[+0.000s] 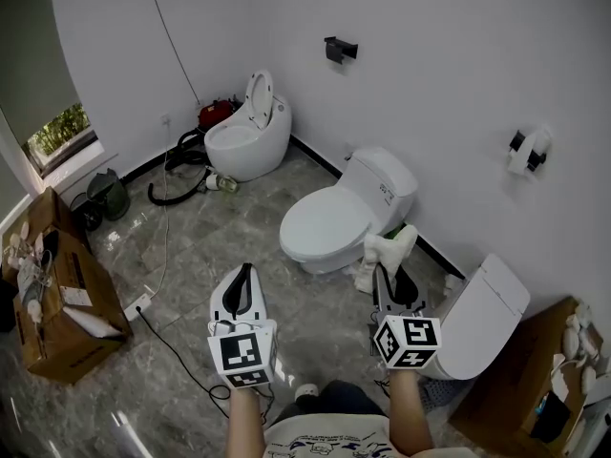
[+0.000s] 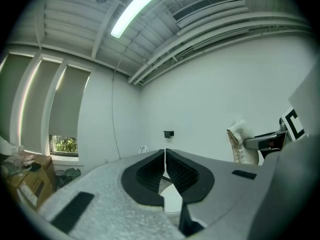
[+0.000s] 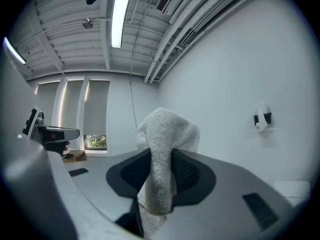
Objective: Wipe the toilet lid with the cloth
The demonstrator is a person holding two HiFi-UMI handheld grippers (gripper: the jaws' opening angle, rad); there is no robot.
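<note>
My right tongs (image 3: 160,170) pinched the cloth (image 3: 167,134); my left tongs (image 2: 164,155) were pressed together. The toilet lid (image 1: 325,229) lay at ten o'clock from the cloth.

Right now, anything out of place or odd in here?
Nothing spilled or broken. Floor clutter: a black hose lies looped beside the far toilet, and a power strip with its cable trails across the tiles left of the left gripper.

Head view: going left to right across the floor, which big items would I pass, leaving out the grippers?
Open cardboard box → dark bin → round toilet with raised lid → closed toilet → toilet by the right wall → second cardboard box.
</note>
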